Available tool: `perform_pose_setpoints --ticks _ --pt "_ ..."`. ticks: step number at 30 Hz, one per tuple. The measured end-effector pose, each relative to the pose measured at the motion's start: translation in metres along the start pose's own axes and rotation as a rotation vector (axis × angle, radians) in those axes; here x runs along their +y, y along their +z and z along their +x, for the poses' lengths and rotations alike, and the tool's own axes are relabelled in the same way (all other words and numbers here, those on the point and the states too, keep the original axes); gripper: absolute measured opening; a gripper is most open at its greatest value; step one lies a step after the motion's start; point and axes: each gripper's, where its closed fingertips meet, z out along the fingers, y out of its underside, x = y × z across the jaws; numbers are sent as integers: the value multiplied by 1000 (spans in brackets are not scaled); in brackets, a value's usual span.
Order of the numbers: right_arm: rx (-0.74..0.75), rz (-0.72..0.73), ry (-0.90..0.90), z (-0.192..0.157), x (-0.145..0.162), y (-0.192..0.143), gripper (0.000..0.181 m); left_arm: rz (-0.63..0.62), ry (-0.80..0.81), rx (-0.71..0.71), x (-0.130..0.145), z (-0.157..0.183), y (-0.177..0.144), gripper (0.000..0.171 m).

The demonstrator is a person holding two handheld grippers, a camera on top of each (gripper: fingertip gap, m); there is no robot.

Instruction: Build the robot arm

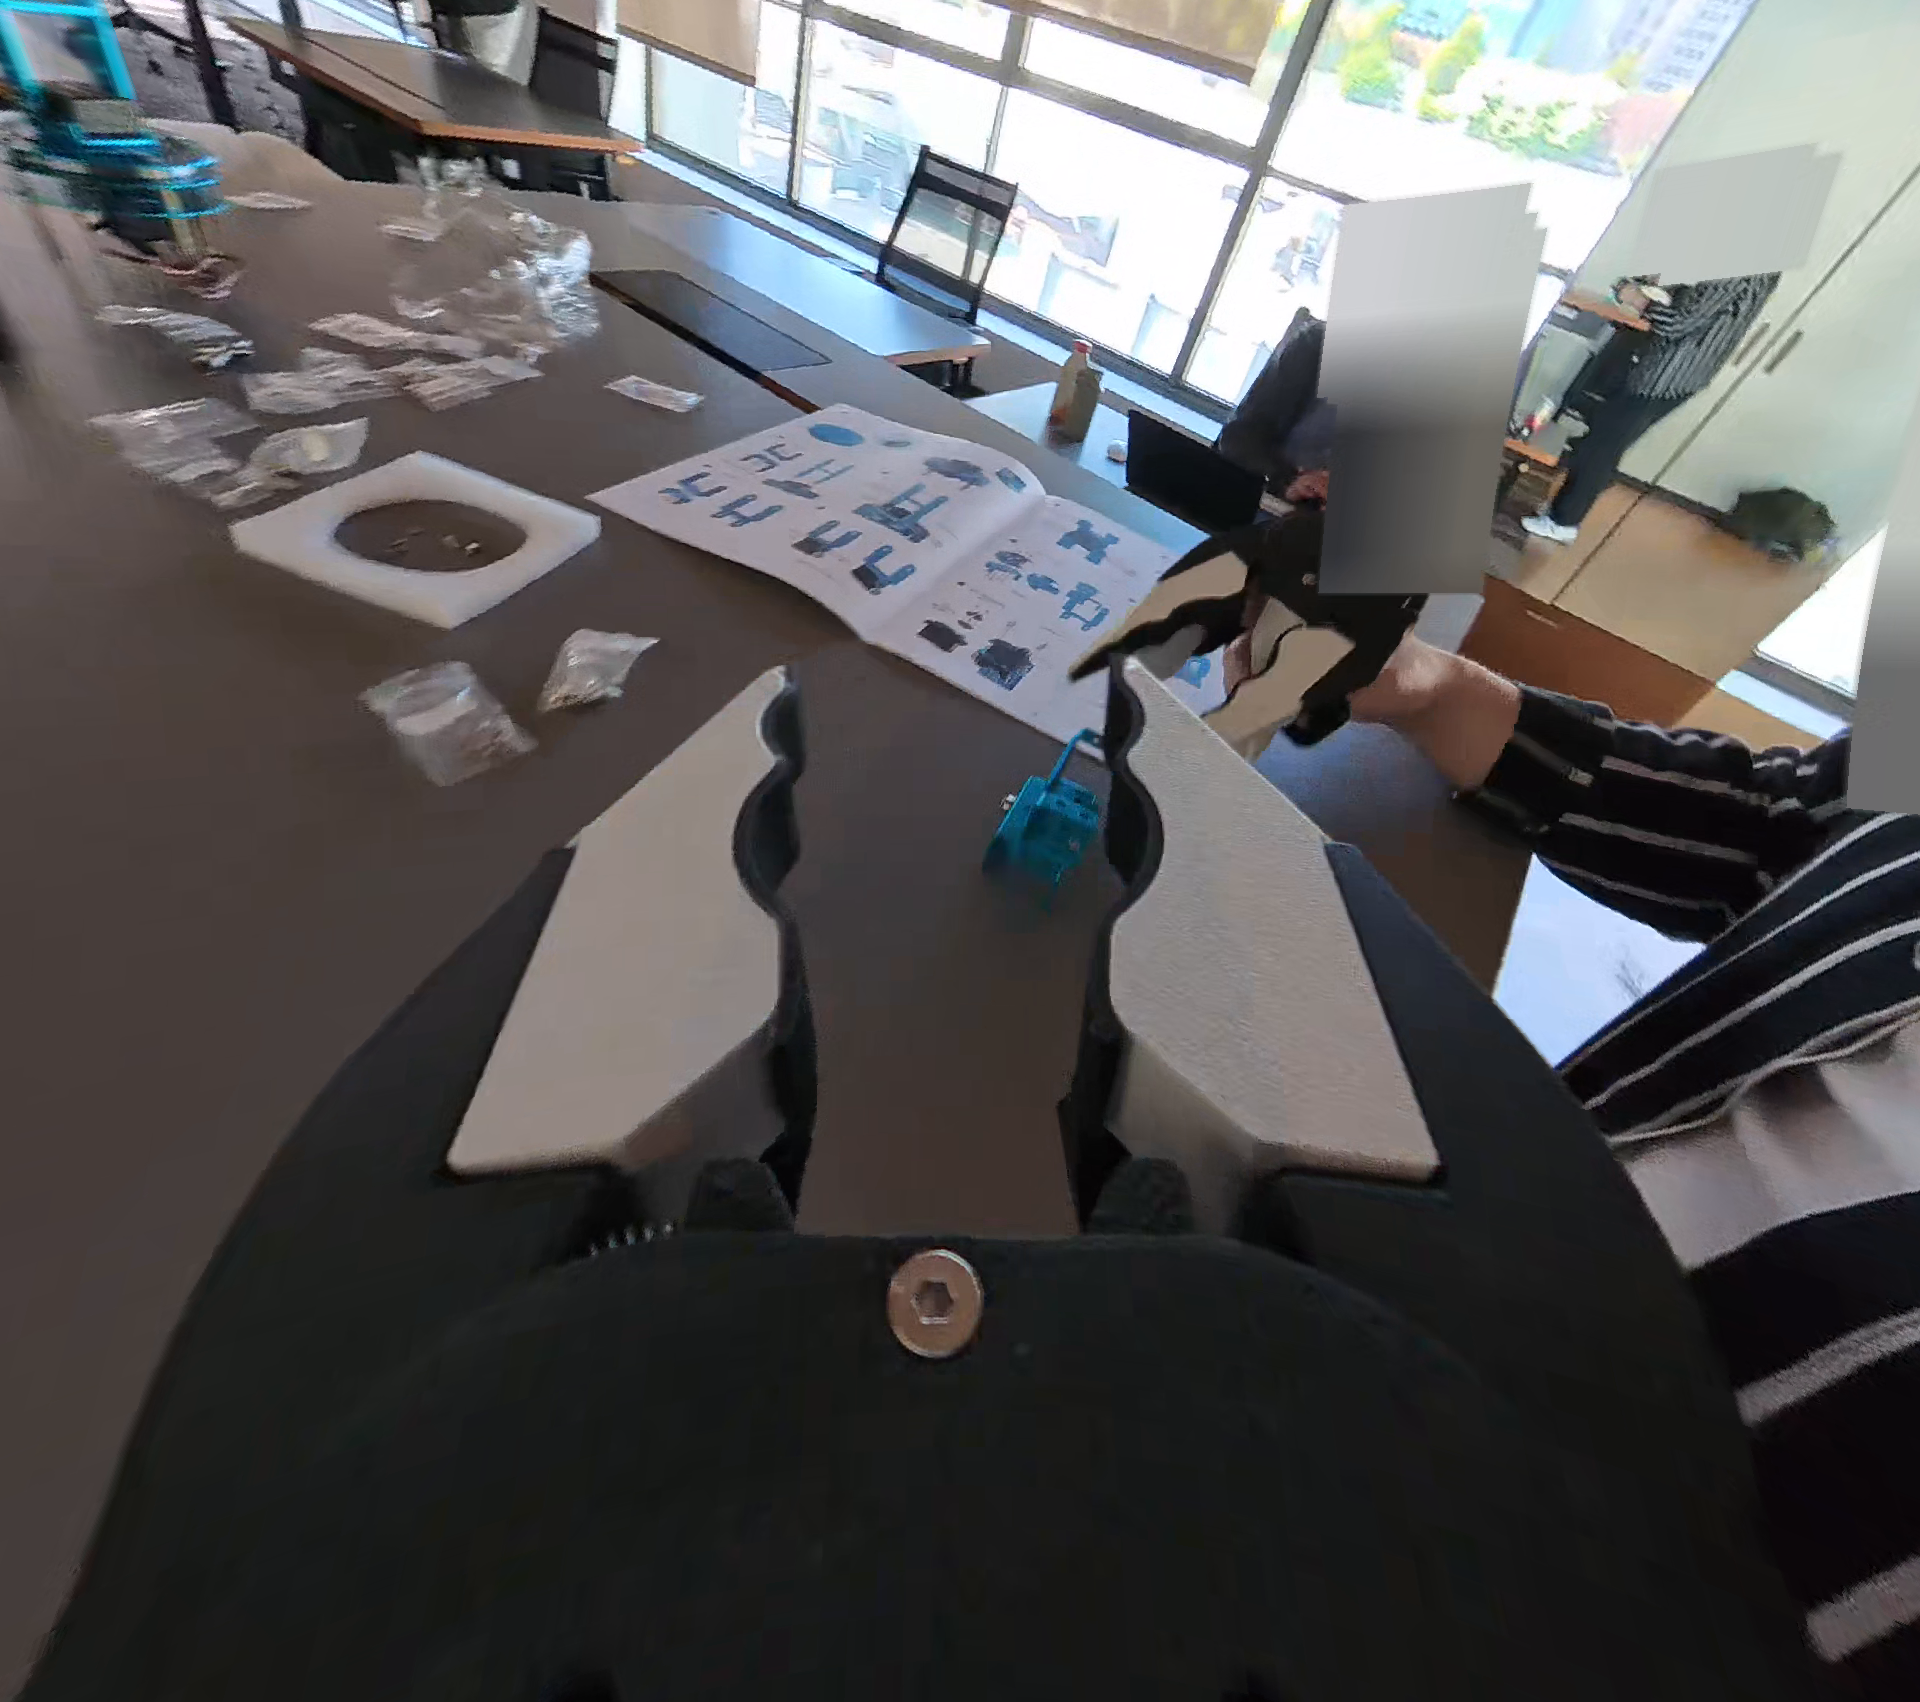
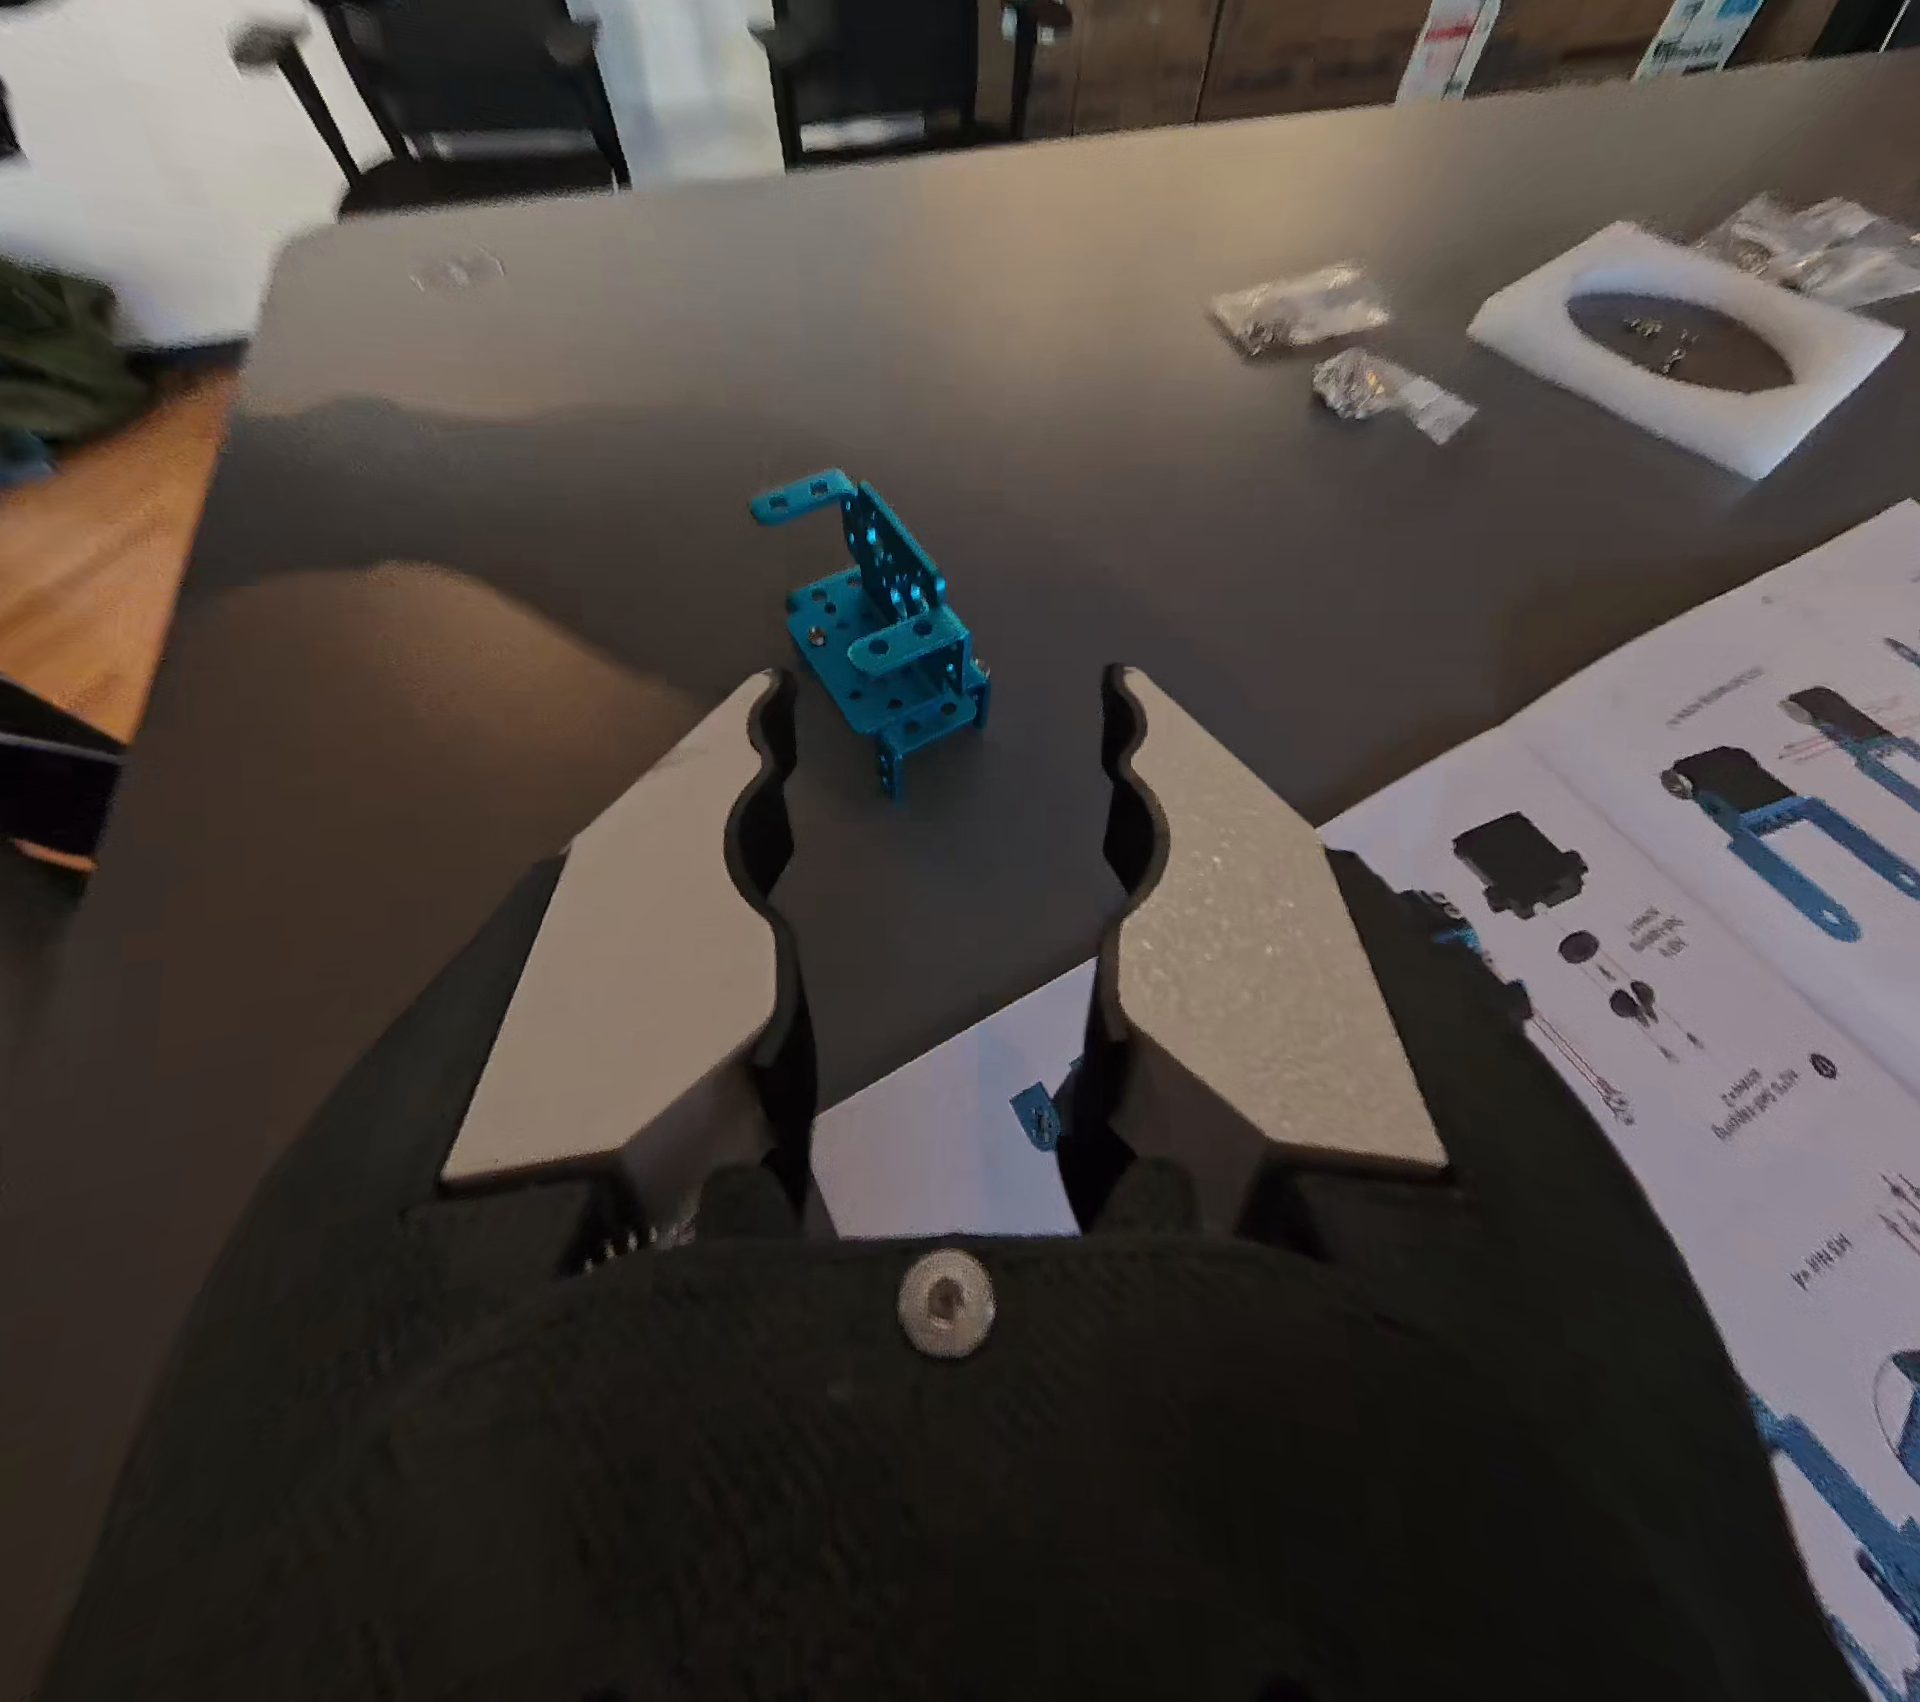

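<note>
Plainly, both grippers hung above the dark table [image 2: 1195,218] with nothing between their fingers: the left gripper [image 1: 951,686] had its jaws apart, bare tabletop showing through the gap, and the right gripper [image 2: 948,681] likewise stood spread wide and empty. Nearest to both was a small blue metal bracket assembly [image 2: 883,624], standing alone on the table just beyond the right gripper's fingertips and, in the left wrist view, just inside that gripper's right finger [image 1: 1226,873], partly hidden by it. It sat upright on its short perforated legs, apparently set down so it would rest stably on its own; its long axis ran up and away from the right wrist camera, with a thin bent arm rising at the far top and hooking over toward the left of that view. An open instruction booklet [image 2: 1662,821] lay flat beside it, its corner passing under the right gripper, probably spread so its diagrams could be read while working. Farther off lay a white foam square [image 2: 1683,359] with a round cut-out holding a few tiny dark bits, and clear plastic bags of small parts [image 1: 597,665] scattered around it, well apart from the bracket. A striped sleeve [image 1: 1683,831] led to the hand holding the right gripper in the left wrist view.
</note>
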Motion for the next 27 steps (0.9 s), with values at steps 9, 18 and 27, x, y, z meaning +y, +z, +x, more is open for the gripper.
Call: perform_pose_setpoints --ticks 9,18,27 --pt "323 302 203 17 -90 -88 61 164 3 -107 -16 -43 -185 67" --pt "952 576 92 -54 -185 -61 38 111 -62 -133 36 -130 -420 63" --pt "966 441 150 -70 -243 50 37 54 6 -117 31 -221 -507 67"
